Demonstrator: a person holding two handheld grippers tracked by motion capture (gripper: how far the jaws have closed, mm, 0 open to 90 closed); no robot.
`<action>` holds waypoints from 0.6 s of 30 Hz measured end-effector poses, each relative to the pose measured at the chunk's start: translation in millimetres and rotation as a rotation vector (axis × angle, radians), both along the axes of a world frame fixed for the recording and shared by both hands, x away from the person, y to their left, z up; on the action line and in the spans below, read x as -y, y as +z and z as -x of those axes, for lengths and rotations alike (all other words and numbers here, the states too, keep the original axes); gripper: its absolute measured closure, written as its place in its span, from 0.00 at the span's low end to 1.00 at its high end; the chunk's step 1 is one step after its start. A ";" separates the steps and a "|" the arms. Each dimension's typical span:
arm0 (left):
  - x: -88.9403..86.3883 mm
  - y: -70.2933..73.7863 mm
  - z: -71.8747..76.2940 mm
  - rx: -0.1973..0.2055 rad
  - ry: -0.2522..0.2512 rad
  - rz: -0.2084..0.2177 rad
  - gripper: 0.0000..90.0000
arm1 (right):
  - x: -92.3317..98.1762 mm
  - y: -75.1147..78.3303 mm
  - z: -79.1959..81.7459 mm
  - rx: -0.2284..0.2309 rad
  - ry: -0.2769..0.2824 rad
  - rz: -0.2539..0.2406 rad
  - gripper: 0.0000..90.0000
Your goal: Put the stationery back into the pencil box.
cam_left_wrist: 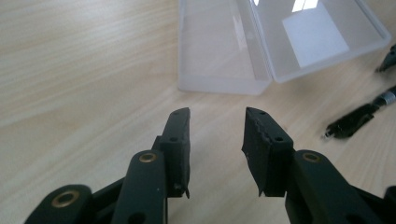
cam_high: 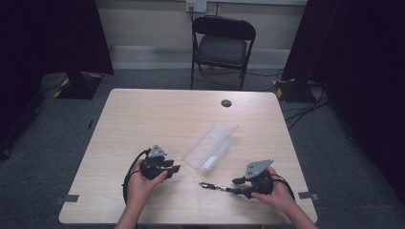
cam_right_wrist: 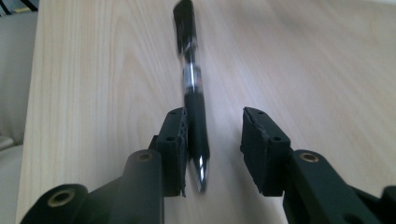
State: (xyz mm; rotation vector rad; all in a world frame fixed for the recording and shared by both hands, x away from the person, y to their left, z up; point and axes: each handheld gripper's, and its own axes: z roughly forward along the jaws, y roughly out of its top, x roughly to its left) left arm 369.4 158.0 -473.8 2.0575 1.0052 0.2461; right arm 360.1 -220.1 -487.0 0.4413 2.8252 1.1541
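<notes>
Across the middle of the high view spreads my desk (cam_high: 143, 119), a pale wood top with a small dark round port (cam_high: 226, 103) near its far edge. Behind it, at the upper centre of the frame, stands a black folding chair (cam_high: 223, 45) on grey carpet.

Near the centre of the desk lies a clear plastic case (cam_high: 210, 146), open and empty, its two halves side by side; in the left gripper view it sits across the upper middle and right (cam_left_wrist: 261, 42), well ahead of my jaws.

At the lower left of the high view I hold my left tool (cam_high: 173, 167), aimed toward the case. Its own view shows the tool (cam_left_wrist: 217, 122) with its jaws apart and bare wood between them.

At the lower right I hold my right tool (cam_high: 237, 185), pointing left along the near edge of the desk. In its own view the tool (cam_right_wrist: 215, 122) has its jaws parted too, no clamp on anything.

A black pen (cam_high: 216, 187) lies on the desk just off the right tool's tips. Seen from that tool, the pen (cam_right_wrist: 194, 105) runs up the centre of the frame, its near end between the jaws and close against the left pad, clear of the right one. Whether it touches the left pad I cannot tell. The left gripper view catches the pen (cam_left_wrist: 359, 116) at its right edge.
</notes>
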 end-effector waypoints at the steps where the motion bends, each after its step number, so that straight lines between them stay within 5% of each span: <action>1: -0.1 -0.2 1.9 -0.003 0.000 -0.003 0.68 | 1.7 -0.9 1.8 -0.008 0.002 -0.011 0.69; 3: -0.3 -0.8 5.9 -0.001 -0.013 -0.003 0.67 | 2.6 -1.5 3.5 -0.031 0.004 -0.027 0.70; 7: 1.7 -0.2 11.4 0.014 -0.041 0.016 0.66 | -4.4 0.6 4.1 -0.001 0.004 0.009 0.90; 18: 14.5 -4.3 21.9 0.010 -0.128 0.052 0.60 | -51.0 -2.8 0.8 -0.017 0.106 -0.044 0.91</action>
